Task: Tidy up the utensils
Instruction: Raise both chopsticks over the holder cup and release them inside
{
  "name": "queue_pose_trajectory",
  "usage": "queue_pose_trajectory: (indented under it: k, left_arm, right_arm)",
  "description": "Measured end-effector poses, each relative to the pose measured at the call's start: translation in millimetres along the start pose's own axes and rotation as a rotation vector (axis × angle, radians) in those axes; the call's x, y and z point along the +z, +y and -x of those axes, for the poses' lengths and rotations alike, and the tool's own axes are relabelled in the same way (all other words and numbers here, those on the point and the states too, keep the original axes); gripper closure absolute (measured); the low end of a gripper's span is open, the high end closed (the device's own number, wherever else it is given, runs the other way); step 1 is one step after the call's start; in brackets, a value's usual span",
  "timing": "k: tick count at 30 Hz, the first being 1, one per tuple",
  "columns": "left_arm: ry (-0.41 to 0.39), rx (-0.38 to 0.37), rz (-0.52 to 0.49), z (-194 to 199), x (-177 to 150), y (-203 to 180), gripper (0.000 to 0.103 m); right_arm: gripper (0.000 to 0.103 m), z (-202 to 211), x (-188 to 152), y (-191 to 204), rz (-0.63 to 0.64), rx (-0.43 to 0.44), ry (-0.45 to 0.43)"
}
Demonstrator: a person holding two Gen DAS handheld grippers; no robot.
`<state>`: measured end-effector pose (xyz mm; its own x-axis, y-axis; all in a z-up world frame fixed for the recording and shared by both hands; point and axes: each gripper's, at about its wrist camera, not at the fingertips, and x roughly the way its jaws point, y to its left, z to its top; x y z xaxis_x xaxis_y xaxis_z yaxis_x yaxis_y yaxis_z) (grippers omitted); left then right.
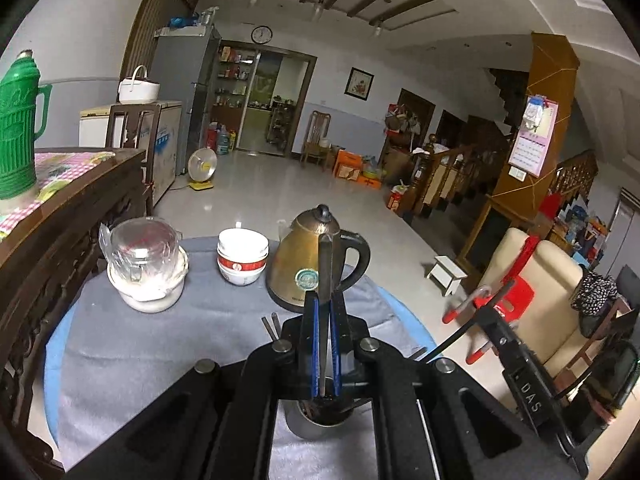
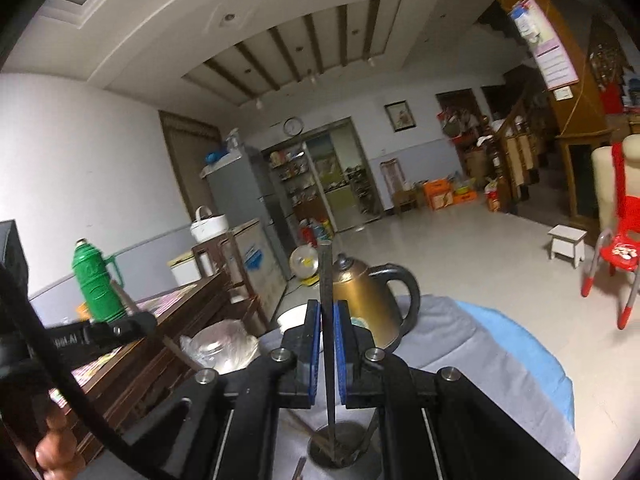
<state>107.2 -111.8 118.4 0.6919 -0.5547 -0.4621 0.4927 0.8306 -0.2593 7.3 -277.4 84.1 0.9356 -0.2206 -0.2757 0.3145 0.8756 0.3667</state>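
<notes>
In the left wrist view my left gripper is shut on a dark chopstick that stands upright, its lower end in a metal cup on the grey cloth. Two more chopstick ends show left of the jaws. In the right wrist view my right gripper is shut on another dark chopstick, upright, its tip down in the metal cup, which holds other utensils. The right gripper also shows at the right of the left wrist view.
A brass kettle, stacked white bowls and a plastic-wrapped jar stand on the round table's grey cloth. A carved wooden table with a green thermos is at left. A red chair stands right.
</notes>
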Motion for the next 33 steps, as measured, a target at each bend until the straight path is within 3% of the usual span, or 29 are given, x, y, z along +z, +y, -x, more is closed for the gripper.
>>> queue_pose_trajectory:
  k: [9, 25, 29, 33]
  left_arm:
    - [0.124, 0.004, 0.015, -33.8, -32.1, 6.1, 0.098]
    - [0.229, -0.059, -0.062, -19.7, -61.5, -3.6, 0.096]
    - [0.223, -0.076, -0.056, -8.6, -63.3, 5.8, 0.066]
    - [0.194, -0.052, -0.070, 7.9, -67.1, 21.3, 0.062]
  right_arm:
    - [0.096, -20.5, -25.3, -4.9, 0.022, -0.010, 0.101]
    - [0.092, -21.6, -52.0, -16.1, -0.036, 0.048, 0.242]
    - [0.091, -18.6, -53.8, -21.7, -0.081, 0.079, 0.272]
    - [0.075, -6.4, -55.5, -28.2, -0.105, 0.102, 0.264]
